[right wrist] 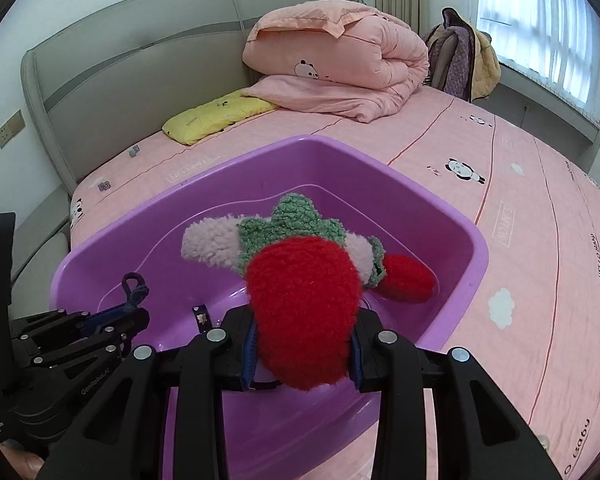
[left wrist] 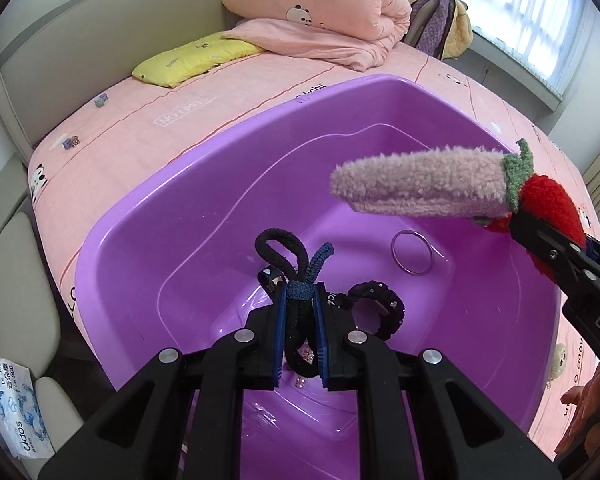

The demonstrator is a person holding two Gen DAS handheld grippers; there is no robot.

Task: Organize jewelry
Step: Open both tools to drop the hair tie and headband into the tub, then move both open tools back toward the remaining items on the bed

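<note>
A big purple tub (left wrist: 204,216) sits on the pink bed (left wrist: 140,120). The left claw (left wrist: 300,312) is squeezed almost shut on a bunch of hair ties (left wrist: 296,276), black and dark blue, held over the tub. The right claw (right wrist: 302,344) is partly closed, pinching a fuzzy clip (right wrist: 300,300) with red strawberries, green leaves and a soft pink bar, also over the tub.

Only the left view shows the tub's floor: a thin silver ring (left wrist: 412,254), a black watch (left wrist: 376,308) and some tiny sparkly bits. Only the right view shows the clip's second strawberry and the whole grey headboard (right wrist: 140,60).

The sheet says "HELLO" and "baby". The left claw's side reads "GenRobot.AI". A tissue pack (left wrist: 12,412) lies beside the bed.
</note>
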